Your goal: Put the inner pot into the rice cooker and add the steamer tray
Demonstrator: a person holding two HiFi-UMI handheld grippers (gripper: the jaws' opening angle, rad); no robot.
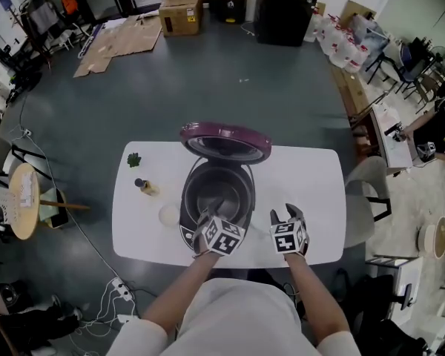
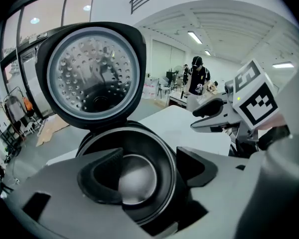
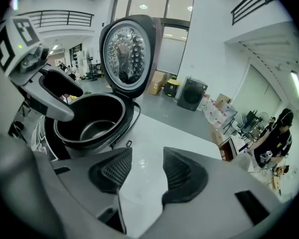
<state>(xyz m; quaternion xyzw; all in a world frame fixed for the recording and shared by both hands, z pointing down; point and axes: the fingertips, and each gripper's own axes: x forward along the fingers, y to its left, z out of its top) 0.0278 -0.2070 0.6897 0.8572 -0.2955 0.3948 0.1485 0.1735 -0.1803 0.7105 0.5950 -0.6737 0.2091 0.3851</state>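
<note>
The rice cooker (image 1: 217,199) stands mid-table with its purple lid (image 1: 225,141) raised. The dark inner pot (image 1: 216,193) sits inside it, empty. My left gripper (image 1: 210,215) hovers at the cooker's near rim, open, with nothing between its fingers. In the left gripper view the pot (image 2: 137,180) shows through the gap of the left gripper (image 2: 149,171), under the perforated lid plate (image 2: 92,73). My right gripper (image 1: 285,215) is open over bare table to the right of the cooker. In the right gripper view the right gripper (image 3: 147,173) frames white tabletop, with the pot (image 3: 87,126) to its left. I see no steamer tray that I can identify.
On the white table (image 1: 311,176), left of the cooker, lie a small green thing (image 1: 134,159), a small bottle (image 1: 144,187) and a pale round disc (image 1: 168,215). A chair (image 1: 367,191) stands at the table's right end, a round stool (image 1: 22,199) on the floor far left.
</note>
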